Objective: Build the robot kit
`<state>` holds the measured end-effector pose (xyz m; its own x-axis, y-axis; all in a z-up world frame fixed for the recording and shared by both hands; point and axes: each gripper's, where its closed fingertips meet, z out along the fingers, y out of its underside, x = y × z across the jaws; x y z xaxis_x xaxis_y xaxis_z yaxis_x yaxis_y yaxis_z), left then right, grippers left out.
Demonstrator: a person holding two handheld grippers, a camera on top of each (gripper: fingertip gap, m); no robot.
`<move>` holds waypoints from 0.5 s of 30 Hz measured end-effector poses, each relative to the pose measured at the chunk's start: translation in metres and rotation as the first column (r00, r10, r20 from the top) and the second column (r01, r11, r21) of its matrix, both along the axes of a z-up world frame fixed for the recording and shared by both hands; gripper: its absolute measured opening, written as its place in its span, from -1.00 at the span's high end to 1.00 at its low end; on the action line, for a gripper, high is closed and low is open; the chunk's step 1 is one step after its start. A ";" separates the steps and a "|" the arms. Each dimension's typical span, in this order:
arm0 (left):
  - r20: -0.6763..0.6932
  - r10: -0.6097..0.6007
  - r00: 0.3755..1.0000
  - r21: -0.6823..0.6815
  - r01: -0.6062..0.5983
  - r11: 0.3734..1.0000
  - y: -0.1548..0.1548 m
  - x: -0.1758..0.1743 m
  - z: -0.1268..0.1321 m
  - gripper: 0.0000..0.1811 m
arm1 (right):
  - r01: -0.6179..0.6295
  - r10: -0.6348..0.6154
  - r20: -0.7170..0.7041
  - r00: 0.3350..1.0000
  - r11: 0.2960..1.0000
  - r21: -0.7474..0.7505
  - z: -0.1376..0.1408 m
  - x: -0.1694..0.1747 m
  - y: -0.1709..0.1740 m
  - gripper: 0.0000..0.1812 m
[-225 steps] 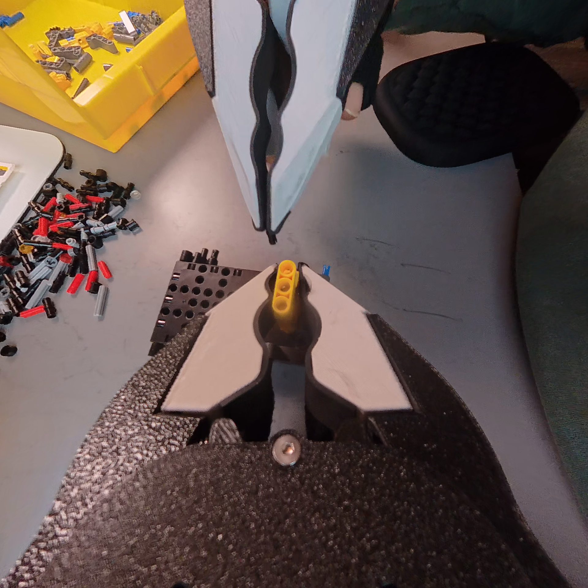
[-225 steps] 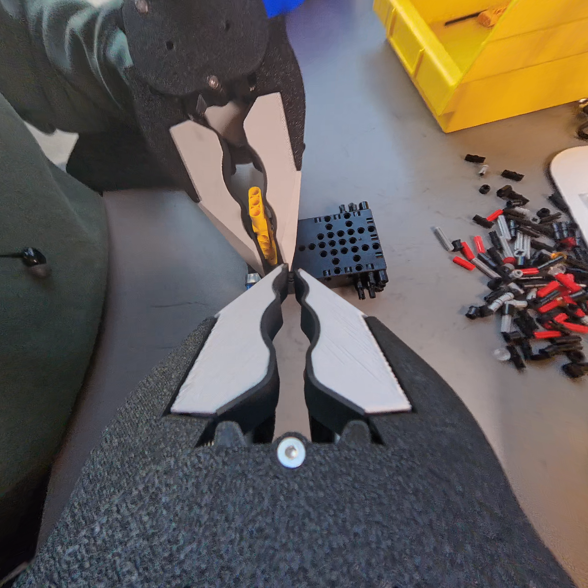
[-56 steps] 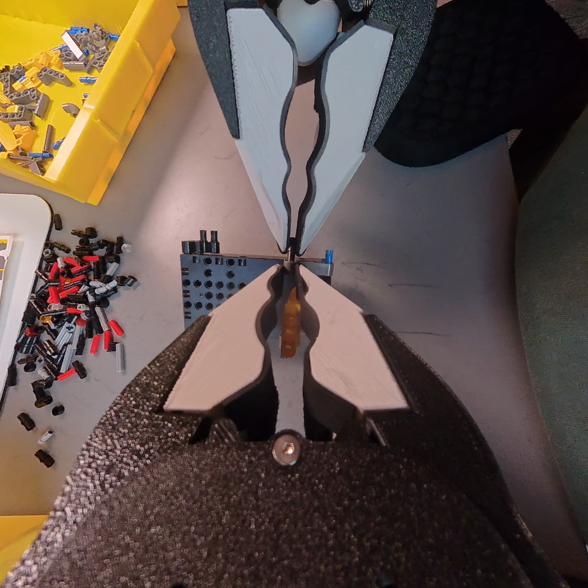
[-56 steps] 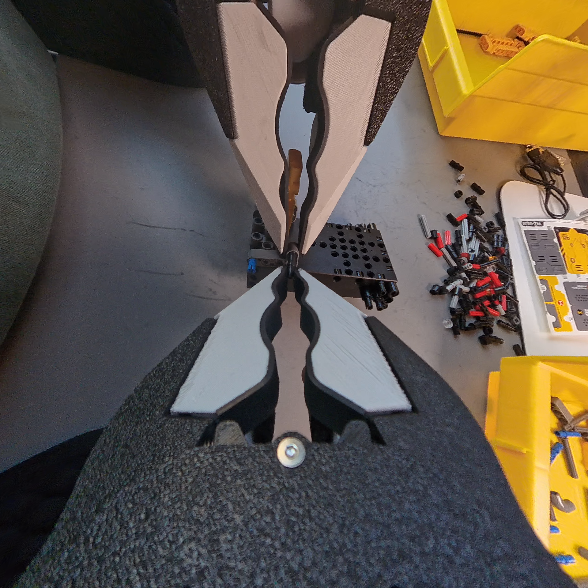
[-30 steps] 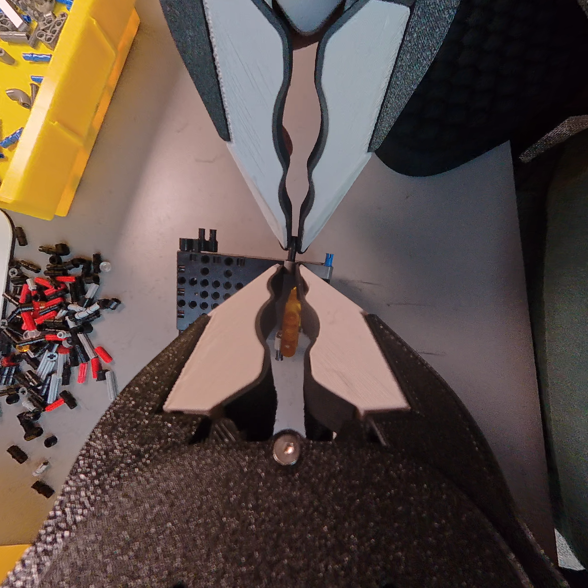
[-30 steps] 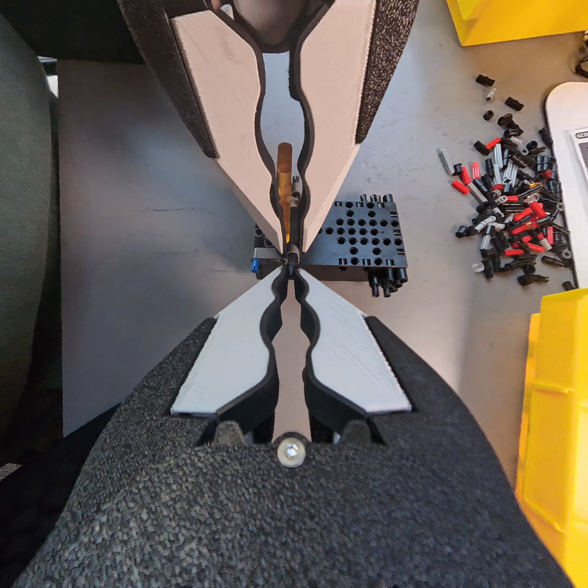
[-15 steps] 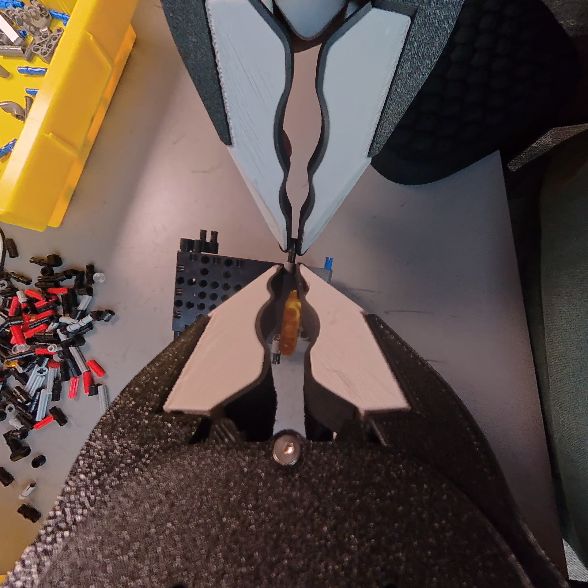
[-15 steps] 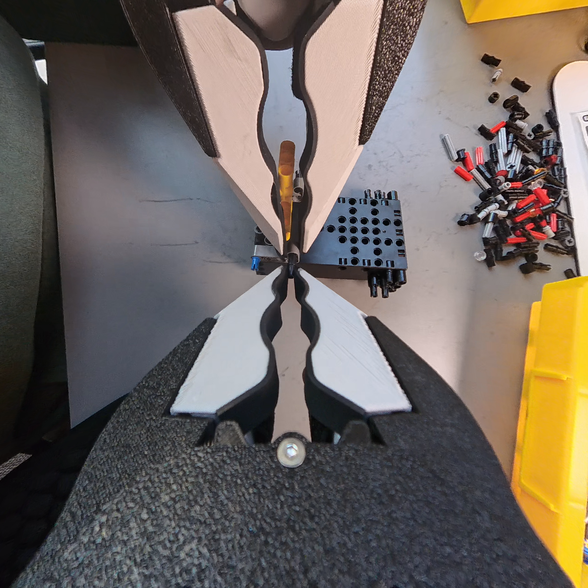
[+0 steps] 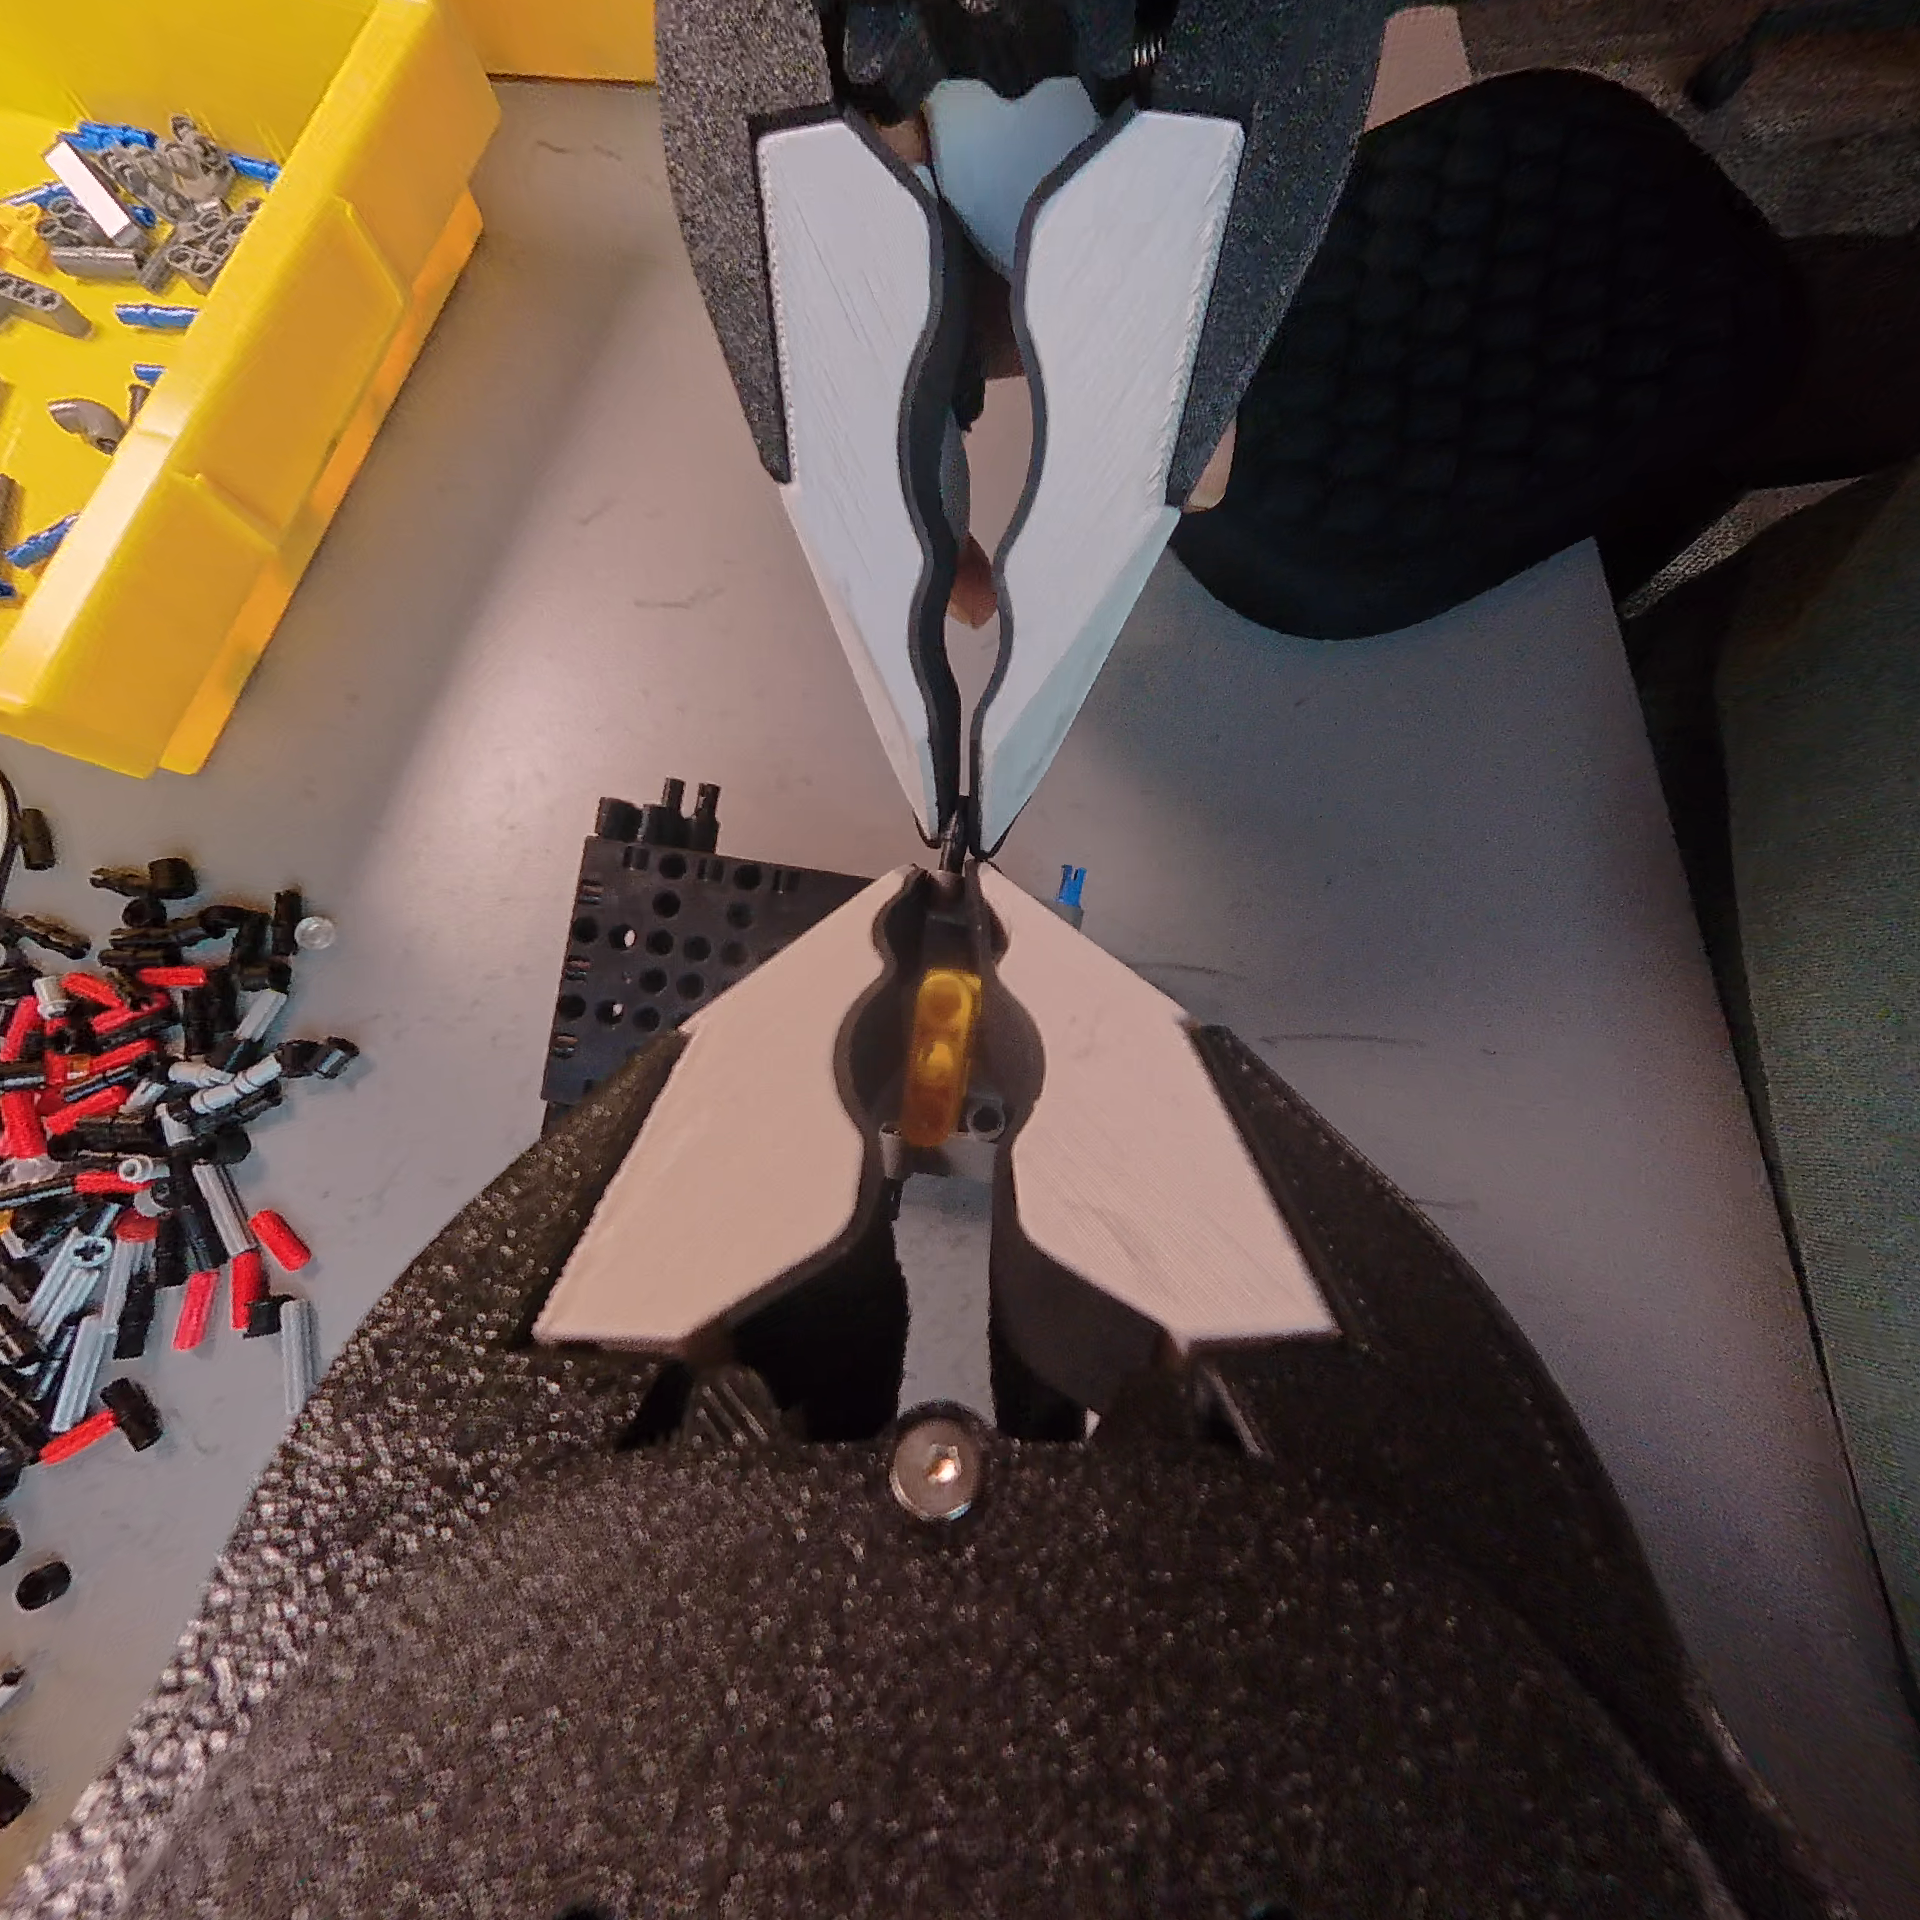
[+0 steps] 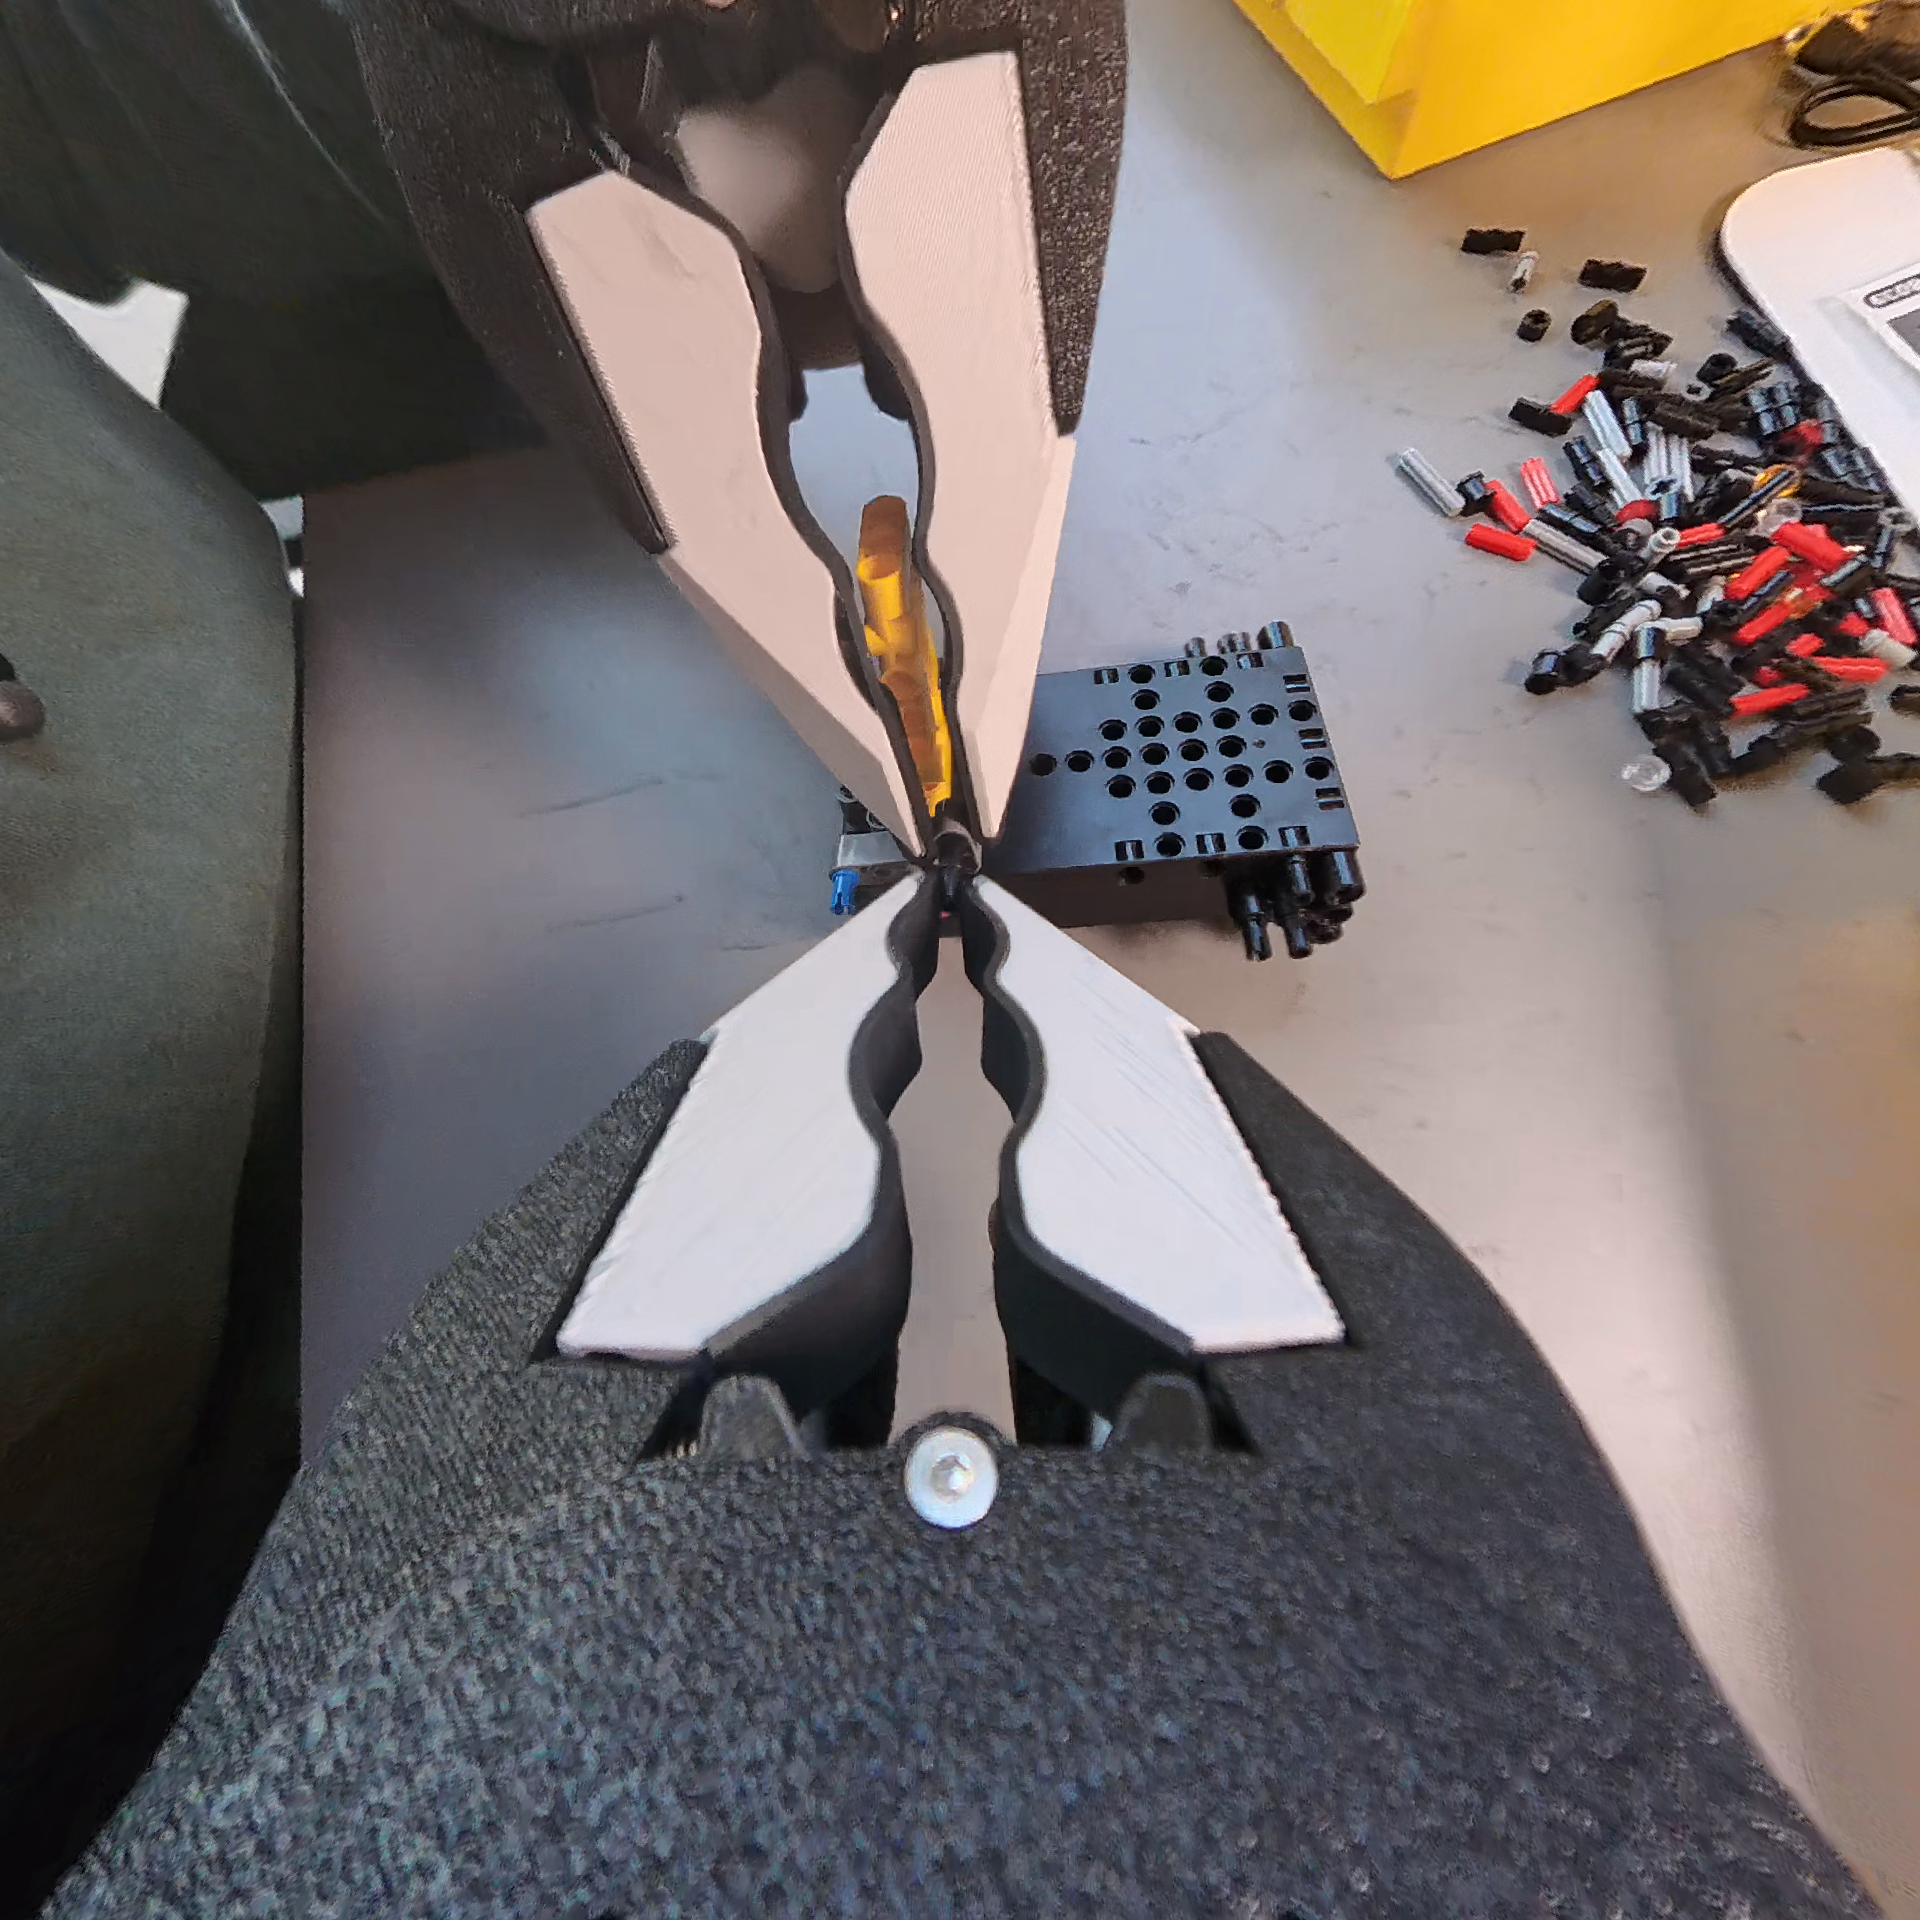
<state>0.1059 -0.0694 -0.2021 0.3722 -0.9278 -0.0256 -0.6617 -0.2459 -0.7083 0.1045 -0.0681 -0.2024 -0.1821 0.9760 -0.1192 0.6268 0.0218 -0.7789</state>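
1. Here the left gripper [image 9: 948, 883] had its jaws drawn narrow, clamped on a yellow holed beam [image 9: 938, 1060] that lay lengthwise between its fingers.
2. The right gripper [image 10: 948, 896] met it tip to tip, jaws nearly together, pinching a small black pin [image 10: 950, 844] that stuck out at the beam's front end.
3. Both tips hung over a black perforated block [image 10: 1184, 769] resting on the grey table [image 10: 1351, 1091].
4. A loose pile of red, black and grey pins [image 9: 135, 1122] lay well apart to the side, near a yellow bin [image 9: 260, 343].
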 end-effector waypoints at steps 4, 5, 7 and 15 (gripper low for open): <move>-0.022 -0.006 1.000 0.003 0.006 1.000 0.003 0.000 -0.007 0.95 | 0.032 -0.032 0.004 0.999 0.998 0.058 -0.009 -0.002 0.003 0.97; -0.018 -0.011 1.000 0.001 0.011 1.000 0.002 0.000 -0.007 0.95 | 0.032 -0.032 -0.003 0.999 0.998 0.048 -0.009 -0.002 0.002 0.97; -0.018 -0.015 1.000 -0.005 0.015 1.000 0.003 0.000 -0.007 0.94 | 0.038 -0.038 -0.018 0.999 0.999 0.016 -0.010 -0.002 0.002 0.97; -0.084 -0.066 0.994 -0.022 0.064 0.998 -0.001 -0.011 0.001 0.77 | 0.035 -0.034 -0.043 0.998 0.999 0.033 -0.011 -0.009 0.003 0.96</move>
<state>0.0945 -0.0706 -0.2007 0.3082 -0.9506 -0.0366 -0.7344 -0.2133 -0.6443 0.0951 -0.0654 -0.2133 -0.1522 0.9852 -0.0785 0.5938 0.0277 -0.8041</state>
